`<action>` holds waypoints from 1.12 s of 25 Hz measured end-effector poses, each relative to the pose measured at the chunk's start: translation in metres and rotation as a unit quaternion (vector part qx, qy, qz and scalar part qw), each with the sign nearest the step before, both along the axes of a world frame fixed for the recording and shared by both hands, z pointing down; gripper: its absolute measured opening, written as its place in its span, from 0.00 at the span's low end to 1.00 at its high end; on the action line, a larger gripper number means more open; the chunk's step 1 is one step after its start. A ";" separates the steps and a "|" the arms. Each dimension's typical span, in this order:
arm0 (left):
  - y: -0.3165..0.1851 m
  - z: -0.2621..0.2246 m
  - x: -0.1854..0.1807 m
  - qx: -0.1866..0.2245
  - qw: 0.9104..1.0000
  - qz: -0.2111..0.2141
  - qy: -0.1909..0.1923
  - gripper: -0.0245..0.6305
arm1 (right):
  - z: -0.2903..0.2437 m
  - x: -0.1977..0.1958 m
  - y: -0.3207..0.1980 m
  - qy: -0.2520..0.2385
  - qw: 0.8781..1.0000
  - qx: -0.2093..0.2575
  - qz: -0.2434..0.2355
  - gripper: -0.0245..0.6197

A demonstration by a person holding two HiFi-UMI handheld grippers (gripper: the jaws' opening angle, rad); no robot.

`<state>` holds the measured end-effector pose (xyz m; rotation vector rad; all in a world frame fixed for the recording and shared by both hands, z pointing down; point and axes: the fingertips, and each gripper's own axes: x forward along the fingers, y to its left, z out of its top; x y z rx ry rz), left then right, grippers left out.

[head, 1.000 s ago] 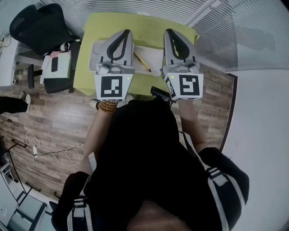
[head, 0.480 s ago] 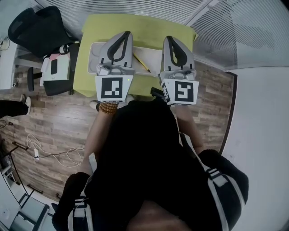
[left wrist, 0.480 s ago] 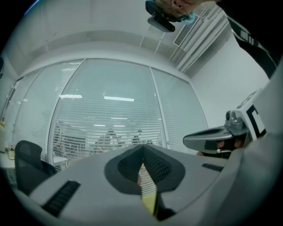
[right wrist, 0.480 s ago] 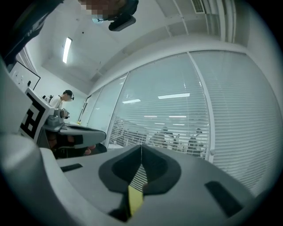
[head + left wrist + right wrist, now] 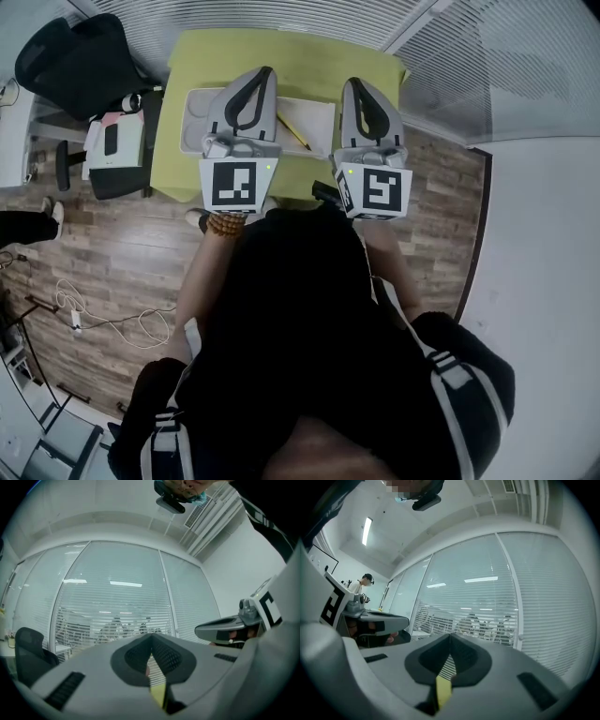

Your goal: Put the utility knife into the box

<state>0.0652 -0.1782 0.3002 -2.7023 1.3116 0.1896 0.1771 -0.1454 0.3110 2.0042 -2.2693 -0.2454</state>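
Observation:
A yellow utility knife (image 5: 294, 131) lies inside the white box (image 5: 319, 111) on the green table (image 5: 281, 52). Both grippers are held up above the table's near edge, tips pointing forward and slightly up. My left gripper (image 5: 264, 71) hangs over the box's left half, my right gripper (image 5: 350, 67) beside the box's right end. In the left gripper view the jaws (image 5: 151, 641) meet with nothing between them. The right gripper view shows the same: jaws (image 5: 450, 641) shut and empty. Neither gripper touches the knife.
A black office chair (image 5: 80, 56) and a small stand with papers (image 5: 117, 141) are left of the table. Cables (image 5: 103, 314) lie on the wood floor. Glass walls with blinds (image 5: 117, 606) are ahead. A person (image 5: 363, 585) stands far off at the left.
The right gripper has drawn slightly back toward me and a little left. The left gripper has barely shifted. The knife stays in the box.

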 end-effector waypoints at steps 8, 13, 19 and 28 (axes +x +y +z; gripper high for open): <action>-0.001 0.000 0.000 0.000 1.000 -0.001 0.000 0.05 | 0.003 0.011 -0.002 -0.003 1.000 -0.011 0.010 0.04; -0.002 0.001 0.002 0.000 1.000 -0.002 0.004 0.05 | 0.004 0.013 -0.006 -0.005 1.000 -0.012 0.011 0.04; -0.001 0.003 -0.001 0.000 1.000 -0.002 0.003 0.05 | 0.005 0.009 -0.006 -0.005 1.000 -0.014 0.006 0.04; 0.002 0.009 0.000 -0.005 1.000 0.002 -0.005 0.05 | 0.008 0.005 -0.007 0.000 1.000 -0.021 -0.003 0.04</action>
